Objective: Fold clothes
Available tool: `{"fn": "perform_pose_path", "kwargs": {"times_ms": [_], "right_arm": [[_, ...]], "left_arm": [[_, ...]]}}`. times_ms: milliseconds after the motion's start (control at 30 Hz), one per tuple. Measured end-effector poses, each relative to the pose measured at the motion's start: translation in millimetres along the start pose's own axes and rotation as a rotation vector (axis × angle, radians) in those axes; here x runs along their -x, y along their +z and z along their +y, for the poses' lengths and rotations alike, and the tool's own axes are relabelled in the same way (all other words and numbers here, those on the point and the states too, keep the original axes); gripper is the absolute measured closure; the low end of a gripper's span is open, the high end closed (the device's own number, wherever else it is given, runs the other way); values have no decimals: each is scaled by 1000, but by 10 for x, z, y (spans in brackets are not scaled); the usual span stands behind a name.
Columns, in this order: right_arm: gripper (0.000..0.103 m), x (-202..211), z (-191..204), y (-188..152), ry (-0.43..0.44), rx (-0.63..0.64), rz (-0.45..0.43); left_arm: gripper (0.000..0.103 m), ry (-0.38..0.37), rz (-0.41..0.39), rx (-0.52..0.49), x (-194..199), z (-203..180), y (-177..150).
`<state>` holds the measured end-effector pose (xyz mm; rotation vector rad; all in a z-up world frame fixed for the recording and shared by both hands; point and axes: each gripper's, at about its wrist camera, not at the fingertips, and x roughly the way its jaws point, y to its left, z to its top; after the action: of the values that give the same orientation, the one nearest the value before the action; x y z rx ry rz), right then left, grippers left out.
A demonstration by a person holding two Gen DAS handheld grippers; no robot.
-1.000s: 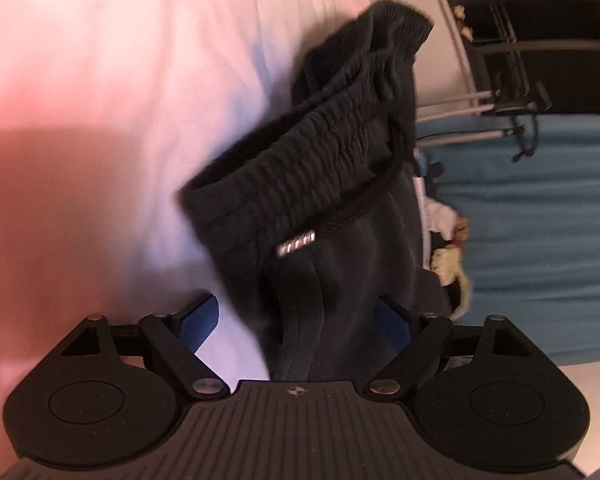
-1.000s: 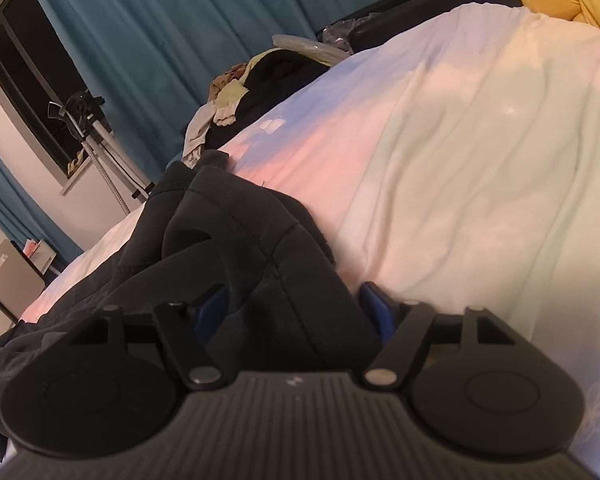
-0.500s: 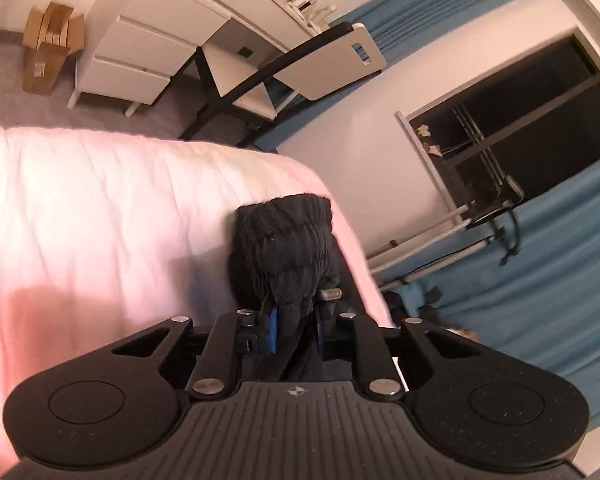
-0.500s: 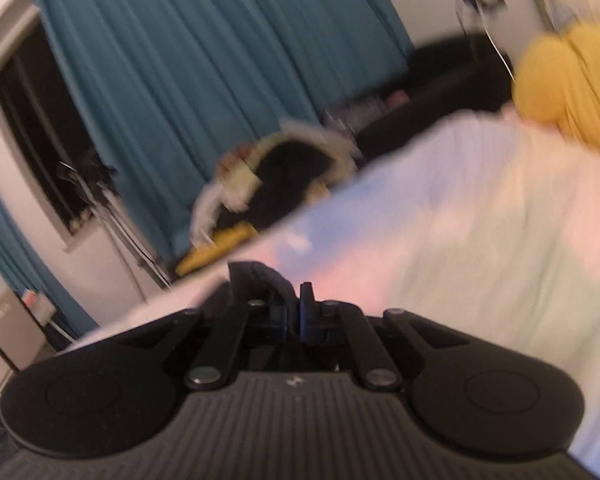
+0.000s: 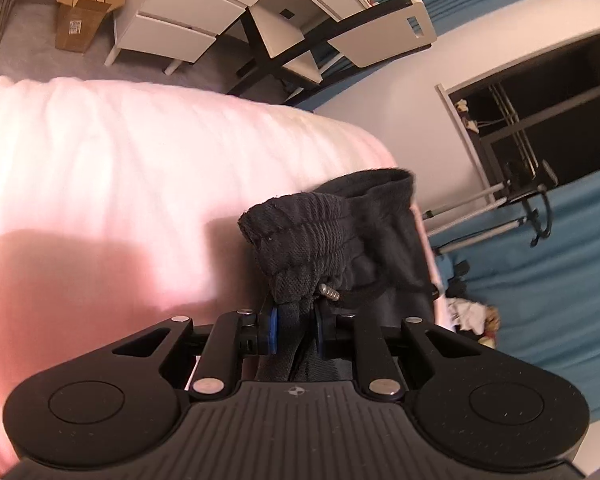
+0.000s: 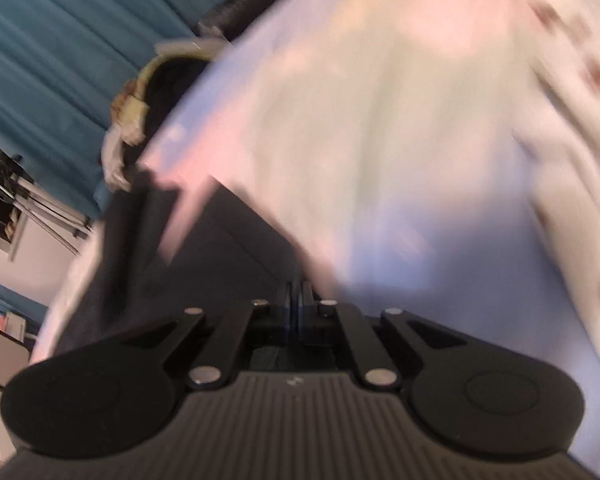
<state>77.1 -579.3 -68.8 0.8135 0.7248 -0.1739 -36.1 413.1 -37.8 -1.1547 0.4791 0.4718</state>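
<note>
My left jaws (image 5: pixel 294 330) pinch the ribbed elastic waistband of the black knit trousers (image 5: pixel 312 248), bunched above the pale pink bed cover (image 5: pixel 112 184); a metal-tipped drawcord dangles just beside my blue pads. My right jaws (image 6: pixel 297 308) are pressed together, seemingly on a thin edge of the same dark cloth, which trails left across the bed in a blurred view.
</note>
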Motion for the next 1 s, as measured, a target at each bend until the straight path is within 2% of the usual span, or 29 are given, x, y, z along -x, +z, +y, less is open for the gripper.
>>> {"fn": "perform_pose_path", "kwargs": {"times_ms": [133, 233, 333, 400, 467, 533, 567, 600, 633, 700, 800, 833, 867, 900, 933, 967, 1000], "right_arm": [[100, 228, 786, 499, 120, 36, -154], [100, 588, 1243, 801, 236, 73, -304], [101, 1026, 1232, 872, 331, 89, -441], [102, 1155, 909, 776, 275, 106, -476], [102, 1116, 424, 646, 176, 78, -434], [102, 917, -168, 436, 42, 34, -308], [102, 828, -457, 326, -14, 6, -252], [102, 774, -665, 228, -29, -24, -218], [102, 737, -728, 179, -11, -25, -199], [102, 662, -853, 81, 25, -26, -159], [97, 558, -997, -52, 83, -18, -103], [96, 550, -905, -55, 111, 12, -96], [86, 532, -817, -58, 135, 42, -88], [59, 476, -732, -59, 147, 68, -72], [47, 375, -633, -66, 159, 88, -46], [41, 269, -552, -106, 168, 106, -23], [41, 169, -481, -139, 176, 124, 1]], "left_arm": [[84, -68, -7, -21, 49, -489, 134], [84, -192, -34, -24, 168, -820, 226], [84, -242, -65, -69, 310, -877, 235], [83, -245, -64, -73, 363, -646, 212], [83, -230, -53, -67, 361, -316, 175], [83, -213, -4, -49, 295, 73, 117], [83, -180, 16, -49, 254, 226, 79], [83, -144, 35, -51, 203, 372, 31], [83, -114, 47, -55, 162, 502, -13], [82, -111, 37, -46, 125, 659, -56], [81, -119, 22, -39, 112, 691, -92], [81, -114, 17, -44, 122, 668, -105], [80, -110, 11, -50, 131, 646, -119], [80, -105, 6, -55, 137, 623, -130], [80, -99, 5, -60, 153, 618, -141], [80, -92, 5, -64, 189, 642, -157], [80, -84, 6, -67, 181, 634, -159]]}}
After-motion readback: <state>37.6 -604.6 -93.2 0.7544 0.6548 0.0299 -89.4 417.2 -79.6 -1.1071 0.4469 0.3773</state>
